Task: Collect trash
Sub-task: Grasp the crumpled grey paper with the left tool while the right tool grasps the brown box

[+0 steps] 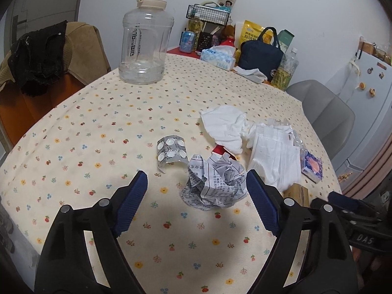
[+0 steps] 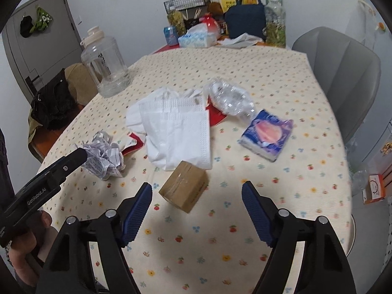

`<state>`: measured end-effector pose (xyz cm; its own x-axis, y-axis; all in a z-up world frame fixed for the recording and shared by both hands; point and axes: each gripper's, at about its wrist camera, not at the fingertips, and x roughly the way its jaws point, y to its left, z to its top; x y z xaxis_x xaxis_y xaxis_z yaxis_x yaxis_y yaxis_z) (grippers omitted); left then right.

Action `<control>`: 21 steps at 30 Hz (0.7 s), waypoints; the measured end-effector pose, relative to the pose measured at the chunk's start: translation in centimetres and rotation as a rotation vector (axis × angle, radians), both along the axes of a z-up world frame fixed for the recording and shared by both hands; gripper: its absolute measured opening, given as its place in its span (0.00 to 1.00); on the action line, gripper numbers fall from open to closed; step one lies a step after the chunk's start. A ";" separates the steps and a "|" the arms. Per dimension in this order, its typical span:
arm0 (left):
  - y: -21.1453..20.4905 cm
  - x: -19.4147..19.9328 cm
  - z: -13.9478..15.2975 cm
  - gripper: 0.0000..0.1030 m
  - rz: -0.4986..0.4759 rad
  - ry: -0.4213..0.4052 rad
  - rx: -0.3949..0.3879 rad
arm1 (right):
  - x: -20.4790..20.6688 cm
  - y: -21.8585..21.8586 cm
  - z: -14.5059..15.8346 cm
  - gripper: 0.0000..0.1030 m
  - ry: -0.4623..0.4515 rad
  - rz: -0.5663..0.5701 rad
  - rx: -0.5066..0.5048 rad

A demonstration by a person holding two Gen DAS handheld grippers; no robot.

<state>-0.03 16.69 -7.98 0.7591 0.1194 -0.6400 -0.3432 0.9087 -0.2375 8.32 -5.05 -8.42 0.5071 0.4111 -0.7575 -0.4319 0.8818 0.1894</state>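
A crumpled printed paper (image 1: 215, 183) lies on the flowered tablecloth (image 1: 98, 127). My left gripper (image 1: 197, 174) is open around it, and neither blue pad touches it. A foil blister pack (image 1: 171, 152) lies just beyond. A small brown cardboard box (image 2: 186, 186) sits between the jaws of my open right gripper (image 2: 197, 185), closer to the left pad, with a gap showing. Farther back lie white napkins (image 2: 178, 132), a crushed clear bottle (image 2: 230, 98), a red scrap (image 2: 216, 117) and a purple tissue pack (image 2: 267, 134). One left finger (image 2: 73, 159) reaches the crumpled paper (image 2: 103, 159).
A large clear water jug (image 1: 144, 41) stands at the far left of the table. A tissue box (image 1: 218, 56), a dark bag (image 1: 259, 54), bottles and packets crowd the far end. A grey chair (image 2: 343, 68) stands on the right, and a chair with dark clothes (image 1: 36, 56) on the left.
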 end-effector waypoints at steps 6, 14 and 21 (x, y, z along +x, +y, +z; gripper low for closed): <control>-0.1 1.1 -0.8 0.72 -0.011 0.008 -0.023 | 1.0 1.6 -2.2 0.67 0.053 0.011 -0.012; -0.6 2.0 -1.5 0.40 -0.047 0.021 -0.065 | 1.6 2.1 -2.9 0.47 0.066 0.012 0.004; -1.3 1.4 0.4 0.26 -0.060 -0.017 -0.050 | 1.1 0.8 -2.0 0.39 0.074 0.012 0.046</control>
